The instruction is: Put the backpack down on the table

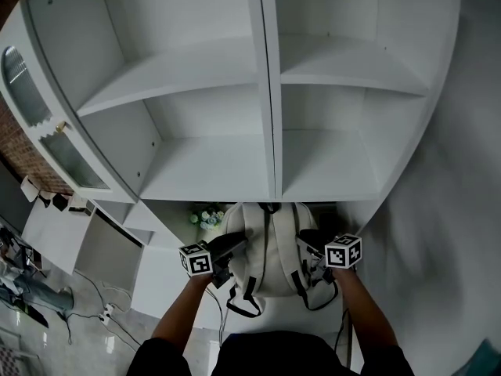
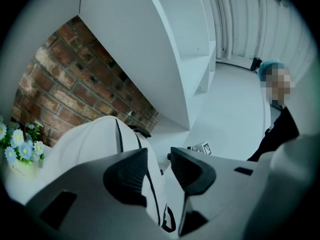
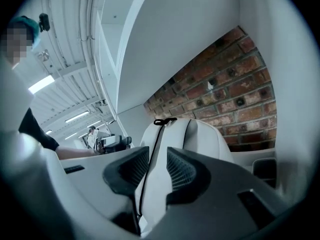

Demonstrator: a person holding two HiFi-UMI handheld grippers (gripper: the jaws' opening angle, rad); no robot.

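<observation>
Starting at your left tongs, the left gripper view shows them standing apart. There is a clear gap between the pads, and the white backpack shows only past the left pad and low in the gap, so nothing is pinched. Your right tongs are apart too in the right gripper view. The backpack's pale body and a black zip line show through the gap, and the pads do not seem to press on it. In the head view the two tongs flank the backpack, one at each side. It stands upright on the white worktop under the white shelving, in front of the brick wall. A small bunch of flowers sits just beside it at the far left. By my reading the putting-down is as good as done: the bag appears to carry its own weight on the worktop, and what is left is for you to draw both tongs clear. Some things you cannot check. The bag's base is hidden under its own bulk and your forearms, so whether it sits flat is uncertain. Whether the right pads brush the fabric is too close to call. The loose black straps trail toward the near edge, partly cut off by your body.
</observation>
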